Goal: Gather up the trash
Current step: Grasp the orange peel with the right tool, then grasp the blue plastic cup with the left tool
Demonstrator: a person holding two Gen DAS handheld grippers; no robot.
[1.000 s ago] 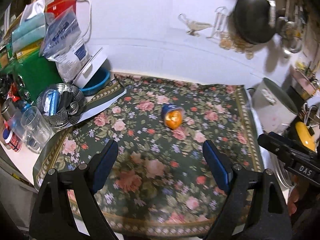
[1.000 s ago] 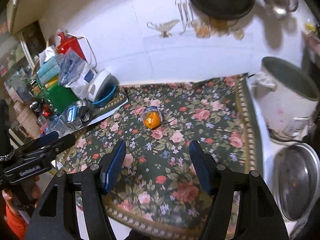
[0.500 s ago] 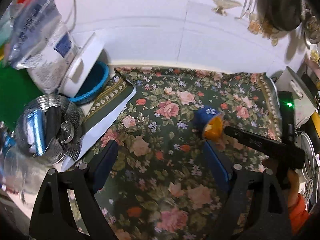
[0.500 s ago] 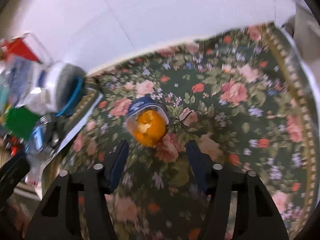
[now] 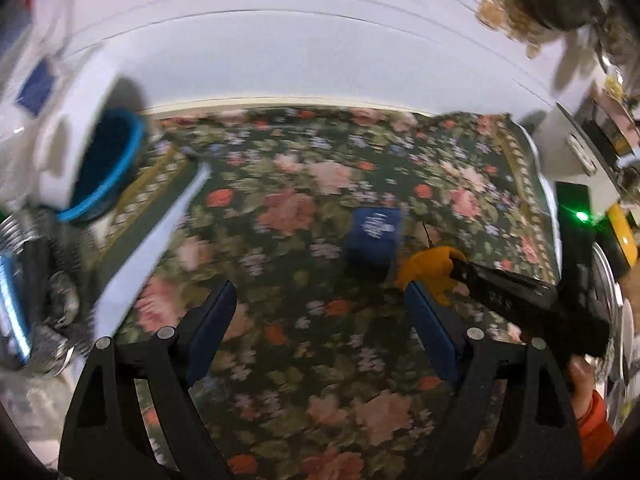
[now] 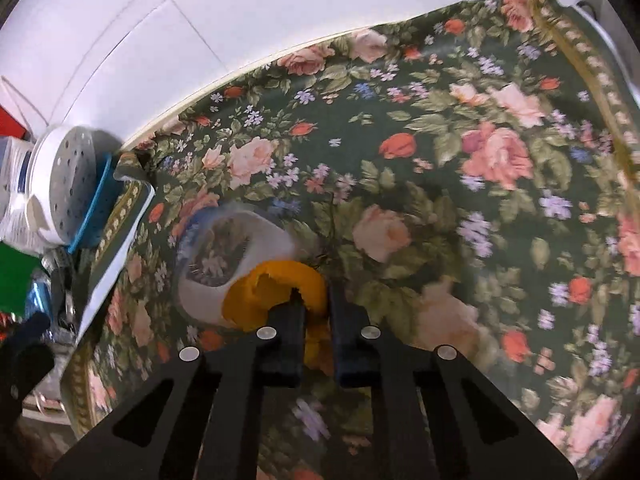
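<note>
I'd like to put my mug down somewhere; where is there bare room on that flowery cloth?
Free: the floral tablecloth right of the orange peel and plastic cup, and its strip along the white wall. Crowded: the left edge, by the white perforated lid and blue bowl.

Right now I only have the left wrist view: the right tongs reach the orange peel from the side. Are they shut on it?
Observer: Yes. The right tongs have just closed and pinch the peel by its edge.
Operator: Peel clear of the cup?
Observer: No. It sits at the mouth of the cup, which lies on its side on the cloth.
Operator: Anything else in the cup?
Observer: Nothing I can make out. Its wall is clear from here, and only the cloth pattern shows through.
</note>
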